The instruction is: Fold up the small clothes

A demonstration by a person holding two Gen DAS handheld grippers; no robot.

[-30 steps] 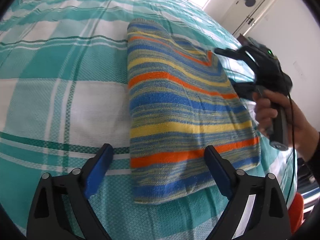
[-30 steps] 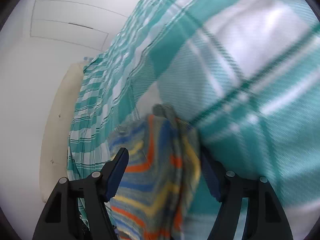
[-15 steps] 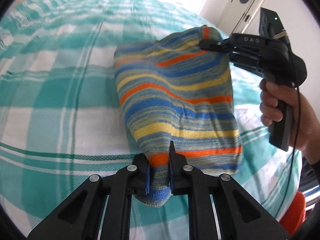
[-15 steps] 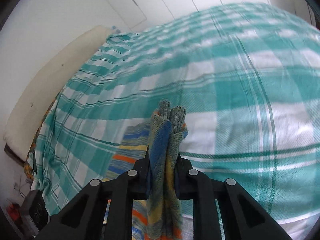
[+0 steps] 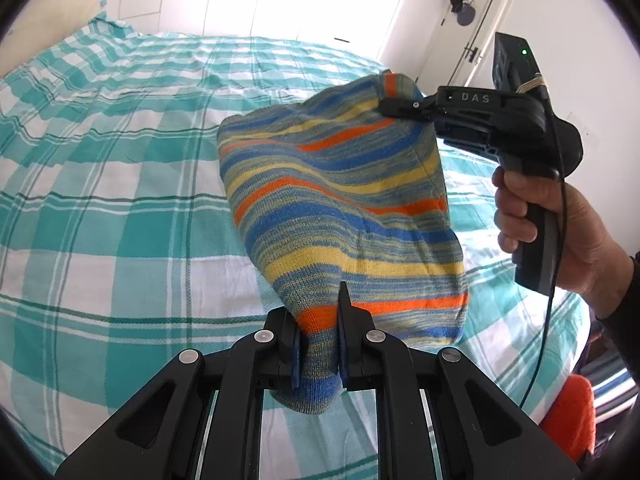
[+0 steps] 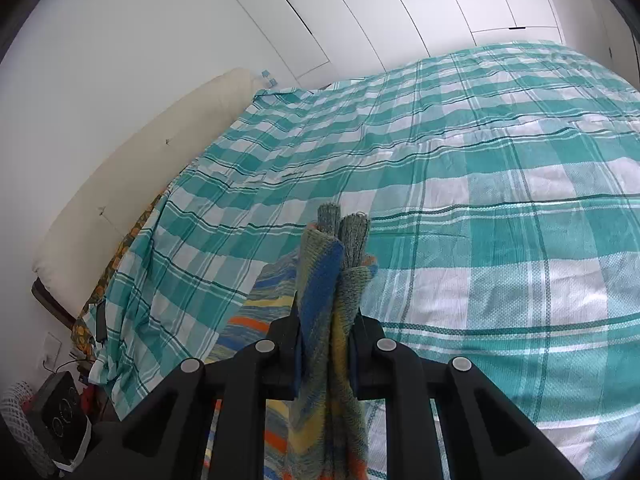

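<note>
A small knitted garment (image 5: 340, 200) with blue, yellow, orange and grey-green stripes hangs lifted above the bed, stretched between both grippers. My left gripper (image 5: 320, 340) is shut on its near bunched corner, with cloth bulging out below the pads. The right gripper (image 5: 400, 108), held by a hand (image 5: 568, 224), pinches the far top corner. In the right wrist view my right gripper (image 6: 324, 332) is shut on a bunched fold of the garment (image 6: 336, 272), whose ends stick up past the fingertips; the rest droops down to the left.
A teal and white checked bedspread (image 5: 120, 184) covers the bed below. A cream headboard (image 6: 132, 176) runs along the white wall. White wardrobe doors (image 6: 400, 8) stand behind. An orange thing (image 5: 568, 420) lies by the bed's right edge, a black device (image 6: 60, 408) on the floor.
Both grippers went from open around the flat garment to shut on its corners, then rose. The garment has left the bedspread and now hangs between them.
</note>
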